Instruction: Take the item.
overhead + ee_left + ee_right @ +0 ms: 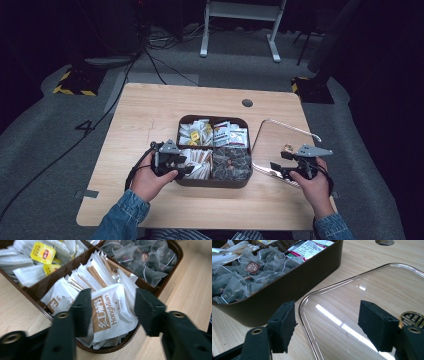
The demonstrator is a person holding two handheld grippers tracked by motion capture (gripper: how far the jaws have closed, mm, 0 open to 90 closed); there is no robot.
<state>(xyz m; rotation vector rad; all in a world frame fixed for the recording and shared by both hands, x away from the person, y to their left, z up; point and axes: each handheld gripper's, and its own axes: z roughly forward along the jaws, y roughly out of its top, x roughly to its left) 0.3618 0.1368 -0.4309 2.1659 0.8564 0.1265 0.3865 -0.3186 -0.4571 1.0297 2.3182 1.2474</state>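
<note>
Two tongs sit at the lower half of the high view, one on each side of the dark brown four-compartment plastic box (214,183) that stands mid-frame on the pale wooden surface (150,110). Your left tongs (111,312) hang over the lower left compartment, jaws standing fairly wide, with a white and tan paper sachet printed HongMian (110,315) lying between them on top of its stack; the pads do not press on it, so you hold nothing there. That sachet lies straight ahead of the left tongs, its long axis running up the left gripper view roughly in line with the jaws, and your left hand (150,182) is plainly the nearer one to it.

Your right tongs (327,322) are also parted and empty, hovering over the near corner of the clear rounded-square lid with a thin metallic rim (387,292), which lies flat on the surface just beside the right wall of the box. A small gold round emblem knob (412,318) shows at the lower right of the right gripper view, close by the right-hand jaw. The lid rim runs between the two jaws, curving toward the upper right of that view.

To my eye the sachet work belongs to the left side, while the lid waits for the right: the knob lies to the right of the tongs' centre line, so a small shift that way would line it up
</note>
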